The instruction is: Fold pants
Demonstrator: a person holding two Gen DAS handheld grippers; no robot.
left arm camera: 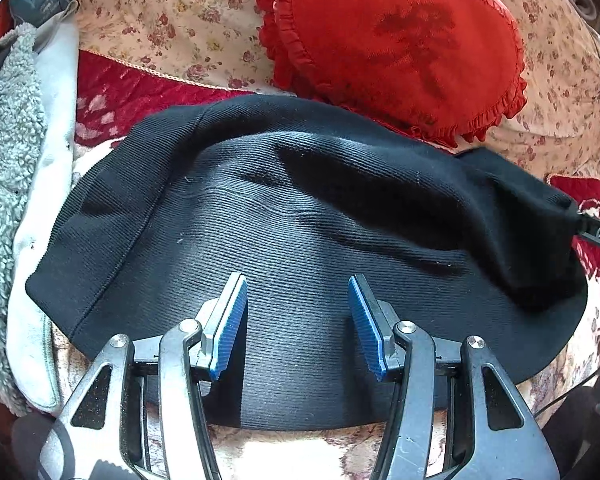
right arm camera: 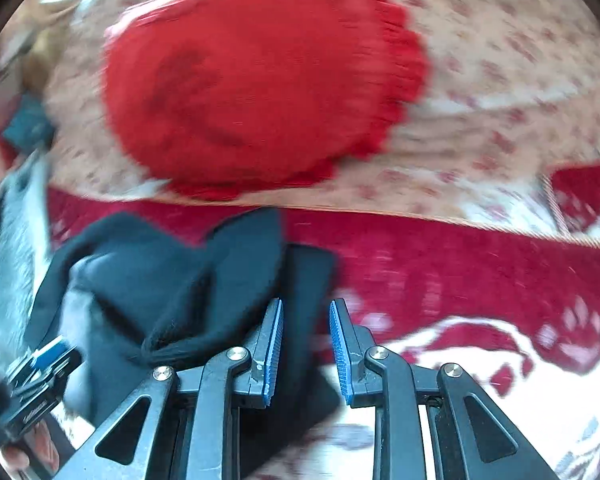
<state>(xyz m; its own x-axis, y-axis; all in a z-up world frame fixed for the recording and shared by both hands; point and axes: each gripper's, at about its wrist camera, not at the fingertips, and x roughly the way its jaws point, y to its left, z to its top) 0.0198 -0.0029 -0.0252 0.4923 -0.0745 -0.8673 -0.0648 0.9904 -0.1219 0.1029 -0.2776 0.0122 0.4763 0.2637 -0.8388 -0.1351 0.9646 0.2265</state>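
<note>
The black ribbed-knit pants [left arm camera: 300, 220] lie on the bed's red-and-cream patterned blanket [left arm camera: 112, 96], their long axis running left to right, creased across the middle. The left gripper [left arm camera: 298, 320] hovers over the near edge, jaws open and empty. The right gripper [right arm camera: 306, 344], jaws apart, sits at the bunched right end; blur hides any contact. A red ruffled heart-shaped pillow [left arm camera: 400, 44] lies behind.

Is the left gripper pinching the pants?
No, the left gripper is open, its blue pads spread apart above the flat black pants with no cloth between them.
</note>
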